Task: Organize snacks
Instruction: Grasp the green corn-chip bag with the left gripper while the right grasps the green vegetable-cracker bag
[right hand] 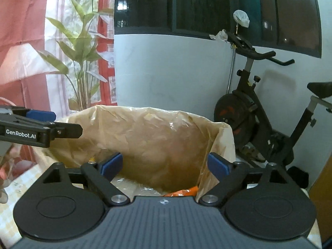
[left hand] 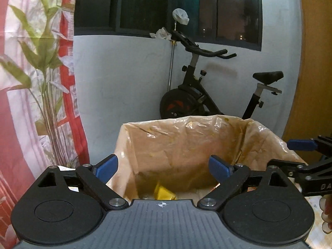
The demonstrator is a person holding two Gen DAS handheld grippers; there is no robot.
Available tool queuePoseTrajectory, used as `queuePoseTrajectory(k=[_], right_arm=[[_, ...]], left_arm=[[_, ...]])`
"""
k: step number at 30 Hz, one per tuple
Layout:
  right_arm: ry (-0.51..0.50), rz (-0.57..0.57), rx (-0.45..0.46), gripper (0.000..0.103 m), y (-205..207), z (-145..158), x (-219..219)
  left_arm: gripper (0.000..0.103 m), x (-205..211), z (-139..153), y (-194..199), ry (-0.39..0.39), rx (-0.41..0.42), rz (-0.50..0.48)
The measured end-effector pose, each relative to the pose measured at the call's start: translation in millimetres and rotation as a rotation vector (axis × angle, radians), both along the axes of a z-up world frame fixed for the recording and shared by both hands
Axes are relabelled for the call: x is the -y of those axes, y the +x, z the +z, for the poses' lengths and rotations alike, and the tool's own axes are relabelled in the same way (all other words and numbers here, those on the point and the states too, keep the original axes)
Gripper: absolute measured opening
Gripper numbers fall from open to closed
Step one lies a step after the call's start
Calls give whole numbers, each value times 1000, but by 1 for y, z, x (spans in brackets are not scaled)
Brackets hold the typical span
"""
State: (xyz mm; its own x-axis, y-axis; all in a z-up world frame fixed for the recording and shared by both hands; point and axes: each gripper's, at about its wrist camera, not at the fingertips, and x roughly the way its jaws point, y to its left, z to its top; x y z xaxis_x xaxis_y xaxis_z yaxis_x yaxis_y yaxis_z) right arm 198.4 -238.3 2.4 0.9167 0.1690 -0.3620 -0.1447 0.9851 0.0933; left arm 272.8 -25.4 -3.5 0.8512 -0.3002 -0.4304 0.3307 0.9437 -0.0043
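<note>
Your left gripper and right gripper both hover over the lined bin, fingers apart and empty; a yellow packet lies inside the bin.

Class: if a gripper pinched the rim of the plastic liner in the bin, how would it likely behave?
The plastic liner looks thin and crinkled, so it would probably be floppy and light. Its glossy surface suggests it may be slippery.
</note>
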Motion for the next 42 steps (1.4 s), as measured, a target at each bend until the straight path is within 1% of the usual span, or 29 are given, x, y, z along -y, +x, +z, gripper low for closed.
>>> queuePoseTrajectory(k=[3,5,7,9,12,16,20,23,26,29,31,38,42], right_arm=[[36,10,9,91,-22,4,4],[73,16,11,92,-39,5,7],[106,20,16,96,-56,2,10],[130,17,11,98,-71,-5,12],[138,4,-31,98,-86,-20,12],[149,1,-118,98,-97,-43,8],[150,3,-193,98,-108,-62,4],[180,-9,-254,98,-111,-73,7],[211,-4,-304,98,-111,-85,7],[240,-3,-354,99,-106,-96,4],[257,9,-380,101,-104,-104,2],[257,40,-390,102,-100,-109,-5],[231,46,-364,100,-104,-109,-8]], left_arm=[[95,-17,6,-21,-31,-7,5],[95,-29,6,-39,-46,4,-3],[97,-41,3,-58,-62,18,-13],[98,-49,-3,-71,-90,5,-12],[98,-59,-19,-84,-151,-41,-20],[98,-62,-42,-95,-177,-96,-14],[98,-68,-64,-104,-211,-164,-34],[98,-72,-80,-110,-213,-197,-42],[98,-74,-100,-112,-209,-268,-53],[98,-74,-113,-113,-197,-314,-62],[98,-72,-120,-116,-199,-335,-76],[98,-59,-143,-120,-186,-390,-111],[98,-50,-155,-118,-133,-423,-112]])
